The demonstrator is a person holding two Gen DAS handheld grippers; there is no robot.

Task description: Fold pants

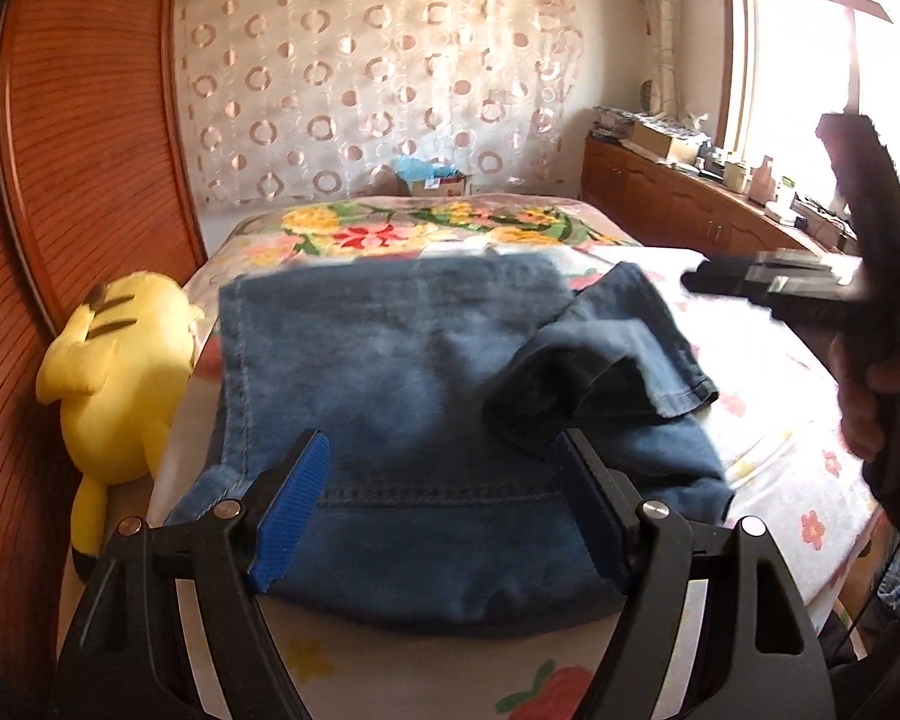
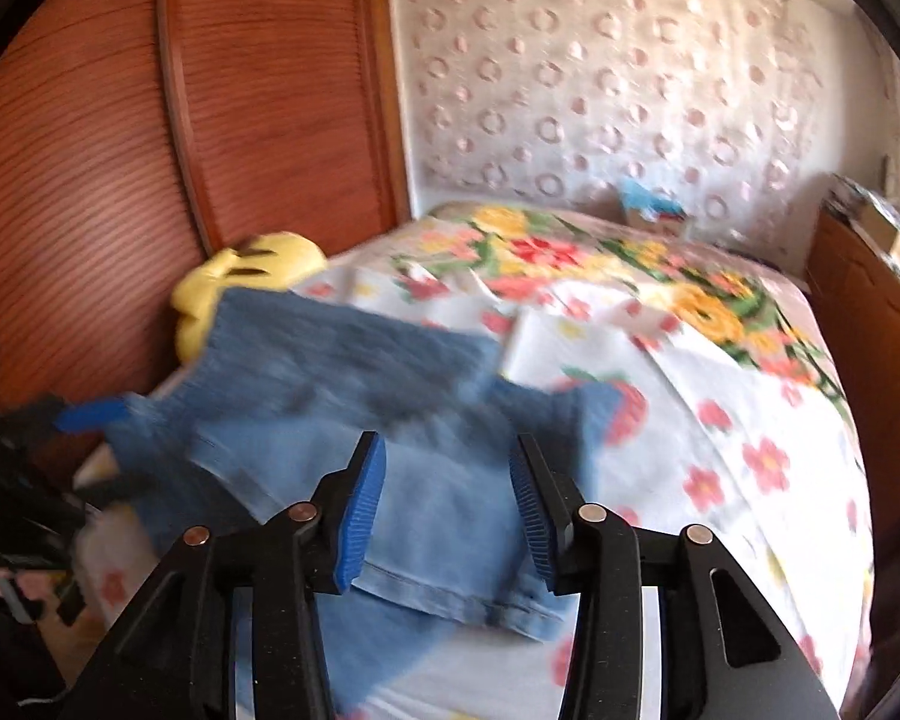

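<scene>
Both grippers are hanging open and holding nothing. Seen from its own camera, the left gripper (image 1: 444,501) is spreading its blue-padded jaws wide over the near edge of the jeans (image 1: 390,396), which are lying folded on the bed (image 1: 768,450) with one leg end (image 1: 624,354) flopping crumpled on top at the right. From the right wrist, the right gripper (image 2: 447,510) is hovering with its jaws apart above the lighter denim, the frame blurring. Beyond the jeans, a yellow plush (image 1: 111,378) is leaning against the wooden wardrobe (image 1: 84,150) at the left, and a patterned curtain (image 1: 378,78) is covering the far wall.
</scene>
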